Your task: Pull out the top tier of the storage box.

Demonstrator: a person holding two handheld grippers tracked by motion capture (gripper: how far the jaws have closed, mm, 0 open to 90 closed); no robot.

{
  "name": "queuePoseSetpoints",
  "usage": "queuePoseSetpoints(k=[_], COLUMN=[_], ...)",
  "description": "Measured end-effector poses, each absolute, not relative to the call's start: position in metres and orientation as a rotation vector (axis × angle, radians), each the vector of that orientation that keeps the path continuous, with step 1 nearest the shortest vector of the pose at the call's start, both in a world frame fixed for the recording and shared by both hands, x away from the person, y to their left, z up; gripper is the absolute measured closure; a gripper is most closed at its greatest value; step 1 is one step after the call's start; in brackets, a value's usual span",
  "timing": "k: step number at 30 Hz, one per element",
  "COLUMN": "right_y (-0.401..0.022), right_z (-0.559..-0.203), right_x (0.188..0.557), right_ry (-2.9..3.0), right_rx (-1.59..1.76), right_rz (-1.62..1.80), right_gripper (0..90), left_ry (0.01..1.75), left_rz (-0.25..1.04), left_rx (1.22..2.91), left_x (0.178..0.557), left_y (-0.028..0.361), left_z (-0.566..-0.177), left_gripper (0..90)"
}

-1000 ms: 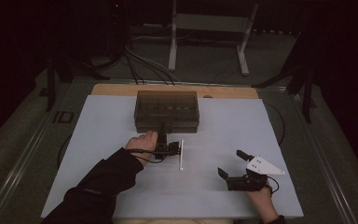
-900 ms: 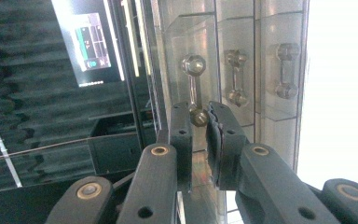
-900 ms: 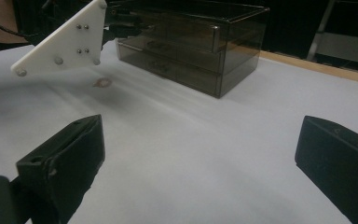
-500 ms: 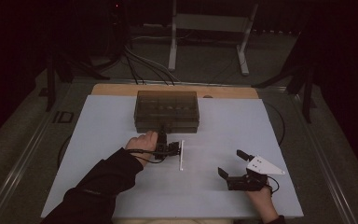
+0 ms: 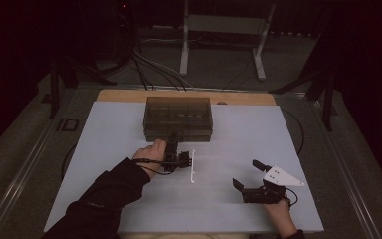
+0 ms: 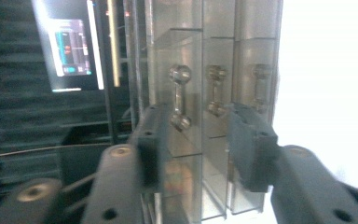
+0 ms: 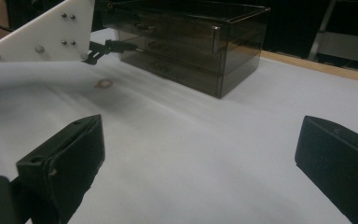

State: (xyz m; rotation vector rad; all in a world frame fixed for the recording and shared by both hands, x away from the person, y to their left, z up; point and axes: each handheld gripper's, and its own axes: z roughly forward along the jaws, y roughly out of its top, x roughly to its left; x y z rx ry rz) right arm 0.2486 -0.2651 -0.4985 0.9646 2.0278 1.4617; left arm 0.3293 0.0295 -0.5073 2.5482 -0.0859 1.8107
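A smoky see-through drawer box [image 5: 178, 118] stands at the back middle of the white board [image 5: 238, 134]. My left gripper [image 5: 173, 141] is at the box's front, turned on its side. In the left gripper view its jaws have just been opening and my left gripper [image 6: 200, 144] is open. The drawer fronts with their dumbbell-shaped handles [image 6: 179, 100] lie between the jaws, and the pads [image 6: 151, 149] do not press on them. My right gripper [image 5: 247, 174] rests on the board at the front right. It is open, with bare board between the jaws of my right gripper [image 7: 200, 158].
Beyond the board a wooden table edge [image 5: 243, 98] shows, with cables and a metal stand [image 5: 224, 25] on the dark floor behind. A small reddish mark [image 7: 103, 84] lies on the board near the box [image 7: 191, 46].
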Motion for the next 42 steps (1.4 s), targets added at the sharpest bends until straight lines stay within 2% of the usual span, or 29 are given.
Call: queuePoseSetpoints(k=[7,10,11,12,16,17,18,20,21,26,27,31,34,42], right_y=[-0.265,-0.264,-0.264,-0.264,-0.264,-0.264,-0.264,-0.264,-0.264,-0.264,-0.264,-0.264,-0.264,-0.264], right_z=[-0.499,-0.499,-0.499,-0.499,-0.499,-0.499,-0.499,-0.500,-0.500,-0.500,-0.500,-0.500,-0.500,-0.500], right_x=[0.249,0.249,0.249,0.249,0.249,0.249,0.249,0.249,0.249,0.249,0.249,0.249,0.249,0.249], right_ry=[2.032,2.037,2.037,2.034,2.039,2.039,2.038,2.038,2.036,2.040,2.039,2.040,2.036,2.041], right_rx=[0.966,0.964,0.964,0.968,0.965,0.965,0.965,0.968,0.971,0.970,0.968,0.963,0.973,0.969], right_rz=[1.461,1.458,1.458,1.461,1.459,1.459,1.460,1.458,1.461,1.457,1.459,1.458,1.464,1.459], right_gripper=[1.7,1.7,1.7,1.6,1.7,1.7,1.6,1.7,1.7,1.6,1.7,1.6,1.7,1.7], left_ry=[-0.010,0.026,0.031,0.064,0.116,0.116,0.143,0.151,0.166,0.174,0.176,0.209,0.238,0.267], left_rz=[1.733,1.701,1.675,1.636,1.490,1.490,1.427,1.412,1.354,1.244,1.183,1.064,0.925,0.748], left_rx=[2.526,2.522,2.519,2.517,2.546,2.546,2.554,2.559,2.572,2.577,2.591,2.581,2.562,2.547], left_x=[0.329,0.330,0.330,0.332,0.336,0.336,0.339,0.340,0.342,0.345,0.346,0.351,0.356,0.364], left_y=[0.039,0.041,0.043,0.047,0.054,0.054,0.058,0.059,0.062,0.069,0.071,0.079,0.089,0.103], left_z=[-0.492,-0.487,-0.484,-0.481,-0.475,-0.475,-0.471,-0.469,-0.466,-0.459,-0.458,-0.451,-0.442,-0.432], left_gripper=[42.6,31.2,31.2,25.9,17.7,15.7,15.5,12.0,11.6,6.1,1.7,0.0,0.0,0.0])
